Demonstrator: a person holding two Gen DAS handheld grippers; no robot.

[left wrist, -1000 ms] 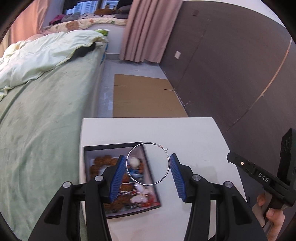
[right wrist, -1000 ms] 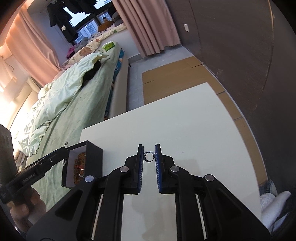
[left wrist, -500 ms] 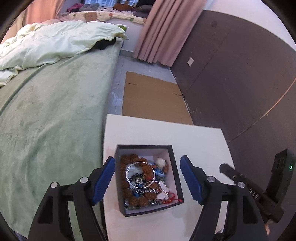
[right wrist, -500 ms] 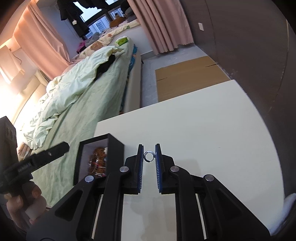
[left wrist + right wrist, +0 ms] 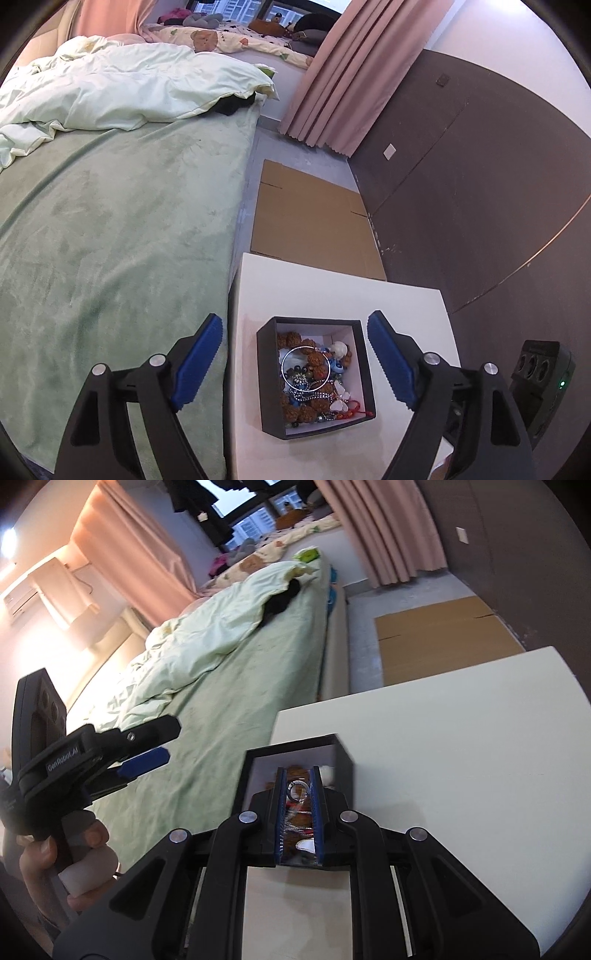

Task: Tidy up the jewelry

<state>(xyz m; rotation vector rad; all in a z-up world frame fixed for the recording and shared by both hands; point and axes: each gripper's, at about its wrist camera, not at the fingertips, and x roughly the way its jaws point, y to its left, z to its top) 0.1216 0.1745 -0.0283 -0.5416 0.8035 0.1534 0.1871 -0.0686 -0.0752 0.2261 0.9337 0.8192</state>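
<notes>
Looking down from the left wrist, we see a square black box [image 5: 362, 354] with a pale lining standing on the smooth white bench [image 5: 332, 288], at its edge nearest the bed [image 5: 110, 229] with its velvety green cover and rumpled pale duvet. Inside the box lies a tangle of jewelry: knobbly brown seed beads [image 5: 317, 357], a white skull-shaped bead, blue and dark round beads, a silvery ball chain, a red cord, and on top a thin silver wire hoop [image 5: 305, 368]. Our left gripper [image 5: 295, 354] has just been opening; its ribbed blue pads stand wide on either side of the box with nothing pressed between them. Our right gripper [image 5: 298, 788] is clenched on a small silver ring [image 5: 296, 788], held upright between its blue pads just over the box's open top. In the right wrist view the left gripper's black body reads "GenRobot.AI". Flat brown cardboard [image 5: 314, 221] lies on the grey floor beyond the bench.
</notes>
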